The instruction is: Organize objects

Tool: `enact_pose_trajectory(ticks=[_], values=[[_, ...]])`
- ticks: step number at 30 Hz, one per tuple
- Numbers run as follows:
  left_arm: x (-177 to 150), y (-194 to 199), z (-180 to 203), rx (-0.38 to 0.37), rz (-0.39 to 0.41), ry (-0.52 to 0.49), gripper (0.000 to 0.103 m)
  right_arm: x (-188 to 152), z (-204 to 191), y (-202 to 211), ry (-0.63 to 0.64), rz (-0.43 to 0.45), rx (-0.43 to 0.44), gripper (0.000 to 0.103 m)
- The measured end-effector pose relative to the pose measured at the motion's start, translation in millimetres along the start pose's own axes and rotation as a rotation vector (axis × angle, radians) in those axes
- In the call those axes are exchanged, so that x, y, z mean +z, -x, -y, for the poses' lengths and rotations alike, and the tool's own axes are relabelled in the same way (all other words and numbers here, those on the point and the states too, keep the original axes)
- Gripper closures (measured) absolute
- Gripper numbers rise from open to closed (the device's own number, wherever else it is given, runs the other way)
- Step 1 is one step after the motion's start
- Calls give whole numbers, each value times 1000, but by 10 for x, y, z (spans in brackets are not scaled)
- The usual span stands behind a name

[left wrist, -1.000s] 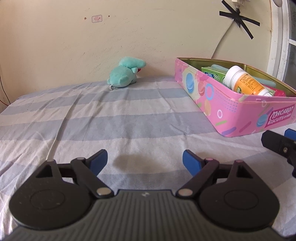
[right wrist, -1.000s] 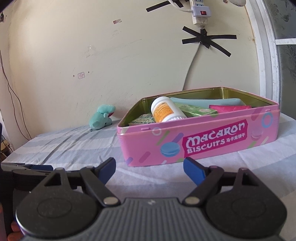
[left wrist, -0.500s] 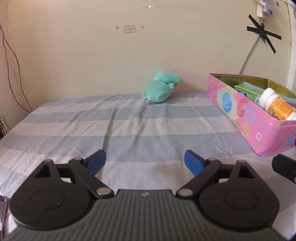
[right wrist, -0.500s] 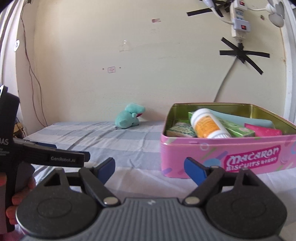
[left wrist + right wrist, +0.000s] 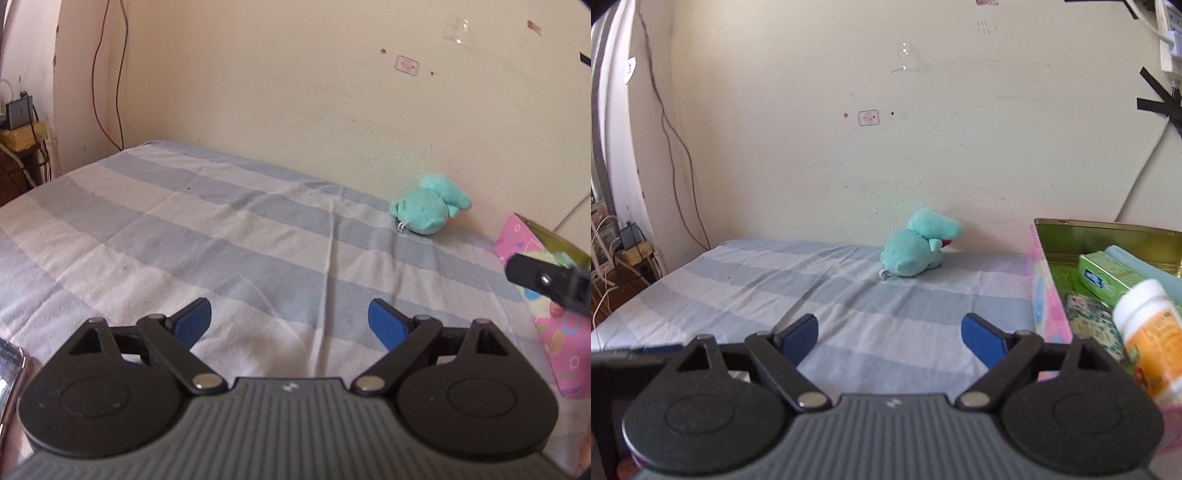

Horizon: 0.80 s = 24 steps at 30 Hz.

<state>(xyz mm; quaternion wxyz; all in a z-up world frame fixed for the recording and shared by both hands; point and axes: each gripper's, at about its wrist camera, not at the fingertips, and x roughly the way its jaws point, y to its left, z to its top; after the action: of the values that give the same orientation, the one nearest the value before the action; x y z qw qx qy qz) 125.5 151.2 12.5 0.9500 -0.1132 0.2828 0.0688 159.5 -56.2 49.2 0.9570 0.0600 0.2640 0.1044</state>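
A teal plush toy (image 5: 428,212) lies on the striped bedsheet (image 5: 221,240) by the wall; it also shows in the right wrist view (image 5: 919,245). A pink biscuit tin (image 5: 1043,295) stands open at the right, holding an orange-labelled pill bottle (image 5: 1150,332), a green box (image 5: 1108,275) and other items; its corner shows in the left wrist view (image 5: 554,325). My left gripper (image 5: 290,323) is open and empty above the sheet. My right gripper (image 5: 890,336) is open and empty, left of the tin. The right gripper's finger (image 5: 546,280) shows in the left view.
A cream wall (image 5: 886,147) backs the bed. Cables (image 5: 110,74) hang at the left corner beside a shelf with a small device (image 5: 18,114). Black tape and a power strip (image 5: 1167,55) sit on the wall above the tin.
Both grippers have swung left, away from the tin. The plush toy has shifted right in both views. Both stay open and empty.
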Motion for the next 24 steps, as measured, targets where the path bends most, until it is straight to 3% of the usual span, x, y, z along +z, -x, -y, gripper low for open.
enact_pose_trajectory(ticks=[5,11,17,20,21,22,24], values=[[-7,-54,-38,-32,-35,42,9,286,12,-735,-127,-63,-36,10],[-27,-77,10,-64,-59,17,9,476,43,-1340,-144,-63,-148,6],[-32,-85,24,-68,-65,6,9,477,235,-1838,-281,-168,-156,6],[-29,-106,27,-61,-72,5,9,437,221,-1917,-260,-169,-128,25],[-31,-111,28,-59,-75,4,9,441,182,-1907,-233,-168,-90,48],[-33,-116,28,-58,-77,3,9,442,138,-1883,-215,-172,-86,55],[-33,-125,27,-54,-79,2,9,428,51,-1802,-175,-176,-100,57]])
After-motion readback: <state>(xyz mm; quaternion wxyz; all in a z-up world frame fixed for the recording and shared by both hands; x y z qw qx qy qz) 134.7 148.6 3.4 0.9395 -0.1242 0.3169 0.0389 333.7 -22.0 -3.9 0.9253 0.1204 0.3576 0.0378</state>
